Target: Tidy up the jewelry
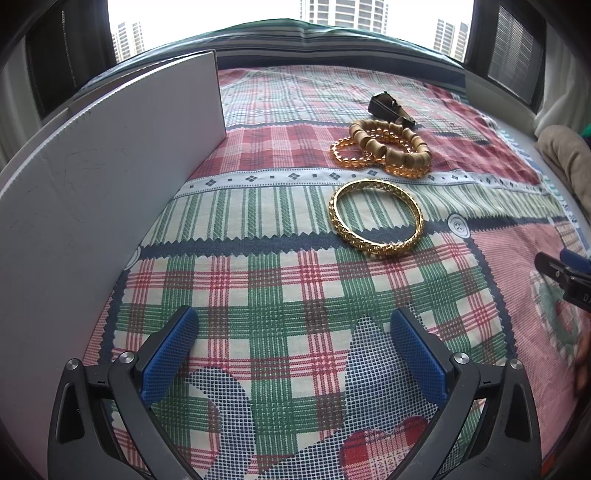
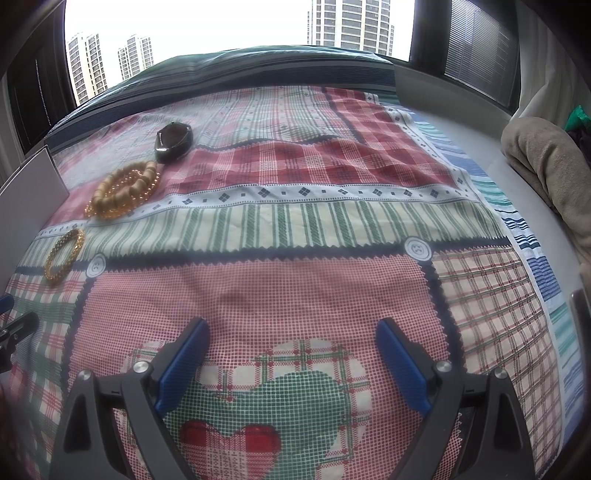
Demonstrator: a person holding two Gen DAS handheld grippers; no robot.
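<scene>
Bed's covered in a patchwork-print sheet (image 2: pixel 295 206), all red, green and pink checks with a heart motif and printed buttons. There's a plain white board (image 1: pixel 92 206) standing upright along the left side. A beige blanket (image 2: pixel 546 173) is bunched up at the right edge. Behind it all, a window (image 2: pixel 229 29) with grey high-rise towers (image 2: pixel 351 22) outside, and slatted blinds (image 2: pixel 476 48) to the right.

Daylight pours through the window (image 1: pixel 207 22) along the top of both frames, its sky blown out white. Fisheye distortion bows the edges, corners darken, and the bedspread (image 2: pixel 295 266) shows only soft shadows.
</scene>
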